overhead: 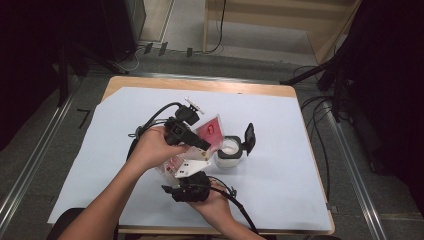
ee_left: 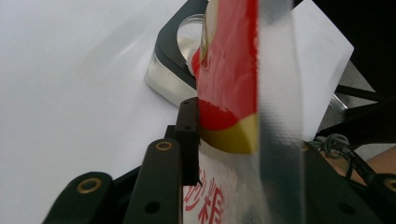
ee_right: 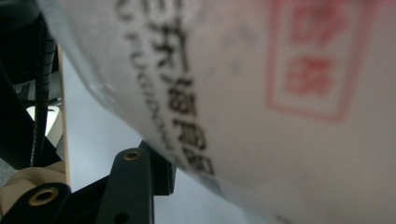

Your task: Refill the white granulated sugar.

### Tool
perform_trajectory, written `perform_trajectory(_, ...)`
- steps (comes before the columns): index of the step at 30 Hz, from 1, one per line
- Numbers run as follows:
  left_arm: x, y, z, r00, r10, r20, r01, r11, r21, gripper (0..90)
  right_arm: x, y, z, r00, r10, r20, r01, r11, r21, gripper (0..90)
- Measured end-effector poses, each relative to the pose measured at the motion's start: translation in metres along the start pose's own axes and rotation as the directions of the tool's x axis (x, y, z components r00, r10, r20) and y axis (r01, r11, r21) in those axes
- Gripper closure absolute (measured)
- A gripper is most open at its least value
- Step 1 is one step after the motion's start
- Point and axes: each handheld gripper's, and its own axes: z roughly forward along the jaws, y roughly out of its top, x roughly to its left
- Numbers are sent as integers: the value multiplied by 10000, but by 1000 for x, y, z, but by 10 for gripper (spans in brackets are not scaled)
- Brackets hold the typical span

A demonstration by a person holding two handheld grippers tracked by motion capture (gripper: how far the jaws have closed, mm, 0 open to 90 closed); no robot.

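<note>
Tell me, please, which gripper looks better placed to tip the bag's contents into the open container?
Probably the left. The left gripper clamps the red-and-white bag at the end nearest the open container, right beside its rim. The right gripper holds the bag's lower end, farther from the container, so it seems suited to lifting.

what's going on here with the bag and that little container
A person holds a red and white printed bag between two handheld grippers over a table covered in white paper. The left gripper is clamped on the bag's upper part, tilting its end toward an open container with a flipped-up black lid. The right gripper supports the bag's lower end. The container appears to hold something white, so this looks like pouring.
</note>
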Motion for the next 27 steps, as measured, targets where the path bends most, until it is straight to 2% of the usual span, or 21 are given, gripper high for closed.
perform_trajectory(7, 2, -4, -4, 9996, -30, 270, 38, 9996, -269, 789, -4, -1, 0, 10000, -11, 93, 10, 10000, 49, 559)
perform_trajectory(12, 0, -6, -18, 9994, -15, 360, 42, 9971, -760, 798, -6, 2, -3, 9995, -188, 270, 189, 9998, -34, 557)
perform_trajectory(16, 0, -9, -34, 9990, -3, 453, 64, 9911, -1333, 804, -11, 3, -8, 9987, -132, 496, 143, 9997, -219, 550)
perform_trajectory(20, 3, -12, -49, 9991, -59, 429, 135, 9839, -1784, 800, -19, 4, -13, 9987, 200, 475, -179, 9989, -432, 545)
perform_trajectory(27, 8, -20, -70, 9989, -141, 450, 243, 9717, -2351, 812, -30, 7, -20, 9957, 584, 721, -533, 9961, -704, 523)
